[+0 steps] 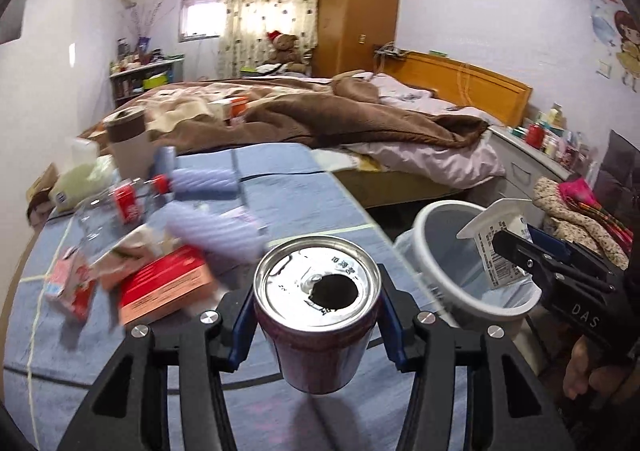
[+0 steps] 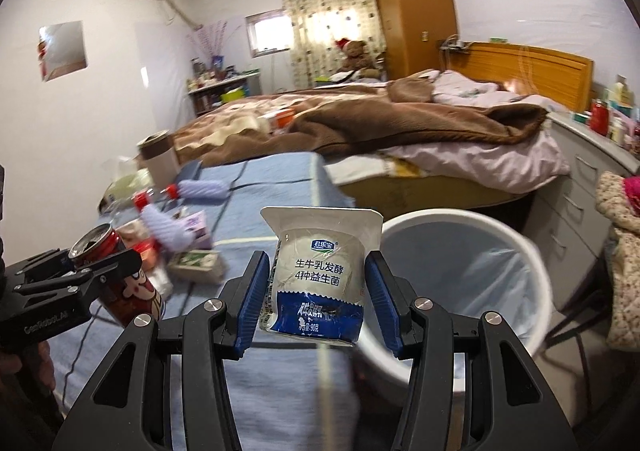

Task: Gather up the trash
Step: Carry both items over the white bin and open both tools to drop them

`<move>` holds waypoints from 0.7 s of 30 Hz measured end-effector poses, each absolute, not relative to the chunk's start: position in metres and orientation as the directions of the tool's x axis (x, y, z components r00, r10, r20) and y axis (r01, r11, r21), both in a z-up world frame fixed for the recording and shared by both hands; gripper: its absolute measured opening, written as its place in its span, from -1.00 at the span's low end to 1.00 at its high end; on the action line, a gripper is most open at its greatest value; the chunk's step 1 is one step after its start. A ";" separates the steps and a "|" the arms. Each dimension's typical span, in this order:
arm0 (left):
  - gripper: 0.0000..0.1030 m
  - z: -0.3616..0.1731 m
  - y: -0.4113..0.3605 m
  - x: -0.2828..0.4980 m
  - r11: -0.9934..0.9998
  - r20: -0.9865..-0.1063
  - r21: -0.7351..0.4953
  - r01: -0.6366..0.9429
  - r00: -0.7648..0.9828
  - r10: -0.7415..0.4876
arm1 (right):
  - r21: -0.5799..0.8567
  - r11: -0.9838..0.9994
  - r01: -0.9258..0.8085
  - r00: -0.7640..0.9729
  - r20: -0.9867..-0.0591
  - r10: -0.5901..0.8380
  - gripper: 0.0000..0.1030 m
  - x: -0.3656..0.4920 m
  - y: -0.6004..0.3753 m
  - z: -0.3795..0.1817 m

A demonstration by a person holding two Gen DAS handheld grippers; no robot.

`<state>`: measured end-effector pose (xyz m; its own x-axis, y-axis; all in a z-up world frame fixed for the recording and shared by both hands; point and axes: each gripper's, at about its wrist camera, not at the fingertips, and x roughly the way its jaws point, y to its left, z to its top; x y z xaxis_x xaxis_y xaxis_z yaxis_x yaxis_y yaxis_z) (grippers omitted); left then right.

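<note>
- Blue cloth covers the counter (image 1: 296, 187), and off to the left of the left gripper's fingers lies a blurred heap of litter: a red carton (image 1: 164, 283), a clear bottle with a red label (image 1: 116, 207), and two lilac ribbed rolls (image 1: 208, 181).
- Between the blue pads of the left gripper (image 1: 318, 315) sits an opened drink can (image 1: 318, 311), upright, mouth hole up, pinched on both sides and lifted clear of the counter.
- Right of those fingers, past the counter's edge, stands a white bin (image 1: 436, 251) with a pale liner; it is near the can but not under it.
- Over the bin's rim, in the left wrist view, the right gripper (image 1: 508, 247) carries a white yogurt cup (image 1: 496, 247).
- From the right wrist view, the right gripper (image 2: 316, 291) clamps the yogurt cup (image 2: 320, 275) upright between its pads, foil lid on top, blue band at the bottom.
- Left of those fingers the left gripper (image 2: 100, 271) holds the drink can (image 2: 120, 283), tilted; right of and behind them lies the bin (image 2: 532, 251), just beside the cup.
</note>
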<state>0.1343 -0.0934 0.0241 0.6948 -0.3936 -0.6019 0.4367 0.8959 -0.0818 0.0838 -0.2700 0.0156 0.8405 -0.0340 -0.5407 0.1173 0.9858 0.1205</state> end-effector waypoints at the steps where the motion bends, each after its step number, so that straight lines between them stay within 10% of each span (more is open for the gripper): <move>1: 0.06 0.025 -0.100 0.135 0.891 -0.601 -0.082 0.447 0.691 -0.402 | 0.118 0.985 0.129 0.841 -0.540 -0.046 0.00 0.083 -0.275 0.016; 21: 0.06 0.018 -0.242 0.158 0.736 -0.614 -0.129 0.664 0.530 -0.586 | 0.087 0.947 0.309 0.735 -0.654 -0.179 0.00 0.092 -0.355 -0.014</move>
<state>0.1577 -0.2419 0.0184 0.5298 -0.5856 -0.6135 0.6644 0.7362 -0.1289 0.0918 -0.3551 -0.0144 0.7347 -0.1794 -0.6542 0.3091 0.9470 0.0874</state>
